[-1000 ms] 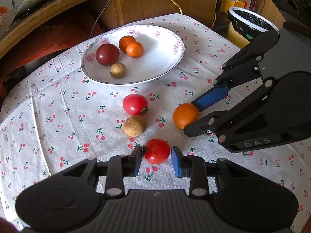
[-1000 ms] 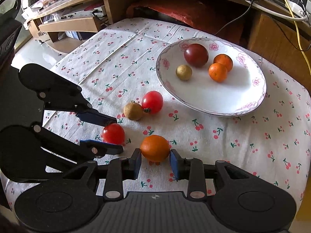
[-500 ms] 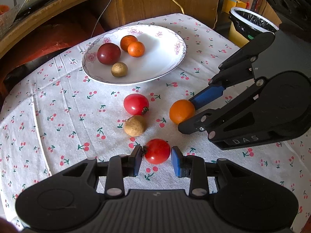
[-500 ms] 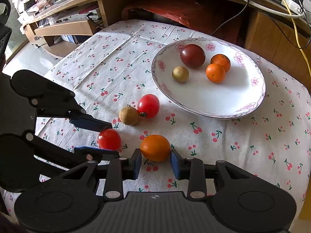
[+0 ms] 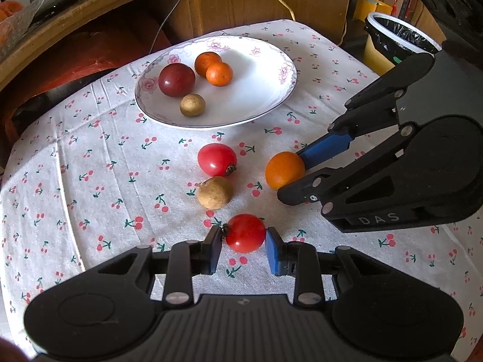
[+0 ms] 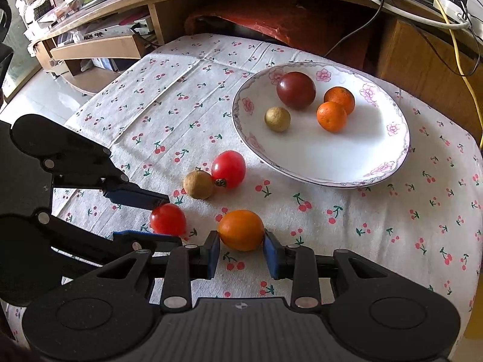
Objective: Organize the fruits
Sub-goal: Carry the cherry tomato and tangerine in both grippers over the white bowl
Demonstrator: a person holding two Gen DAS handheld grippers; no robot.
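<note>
Four fruits on plate (image 5: 273,102); four left on worktop. Left claw (image 5: 244,246) clamps tomato (image 5: 245,233), right claw (image 6: 240,249) orange (image 6: 240,229).

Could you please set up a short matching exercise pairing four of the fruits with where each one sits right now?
Things:
1. dark red plum
2. large orange
3. near tomato
4. brown fruit on the cloth

Places:
A. between the fingers of the left tool
B. on the plate
C. beside the far tomato
D. between the fingers of the right tool

Pairs: 1-B, 2-D, 3-A, 4-C
</note>
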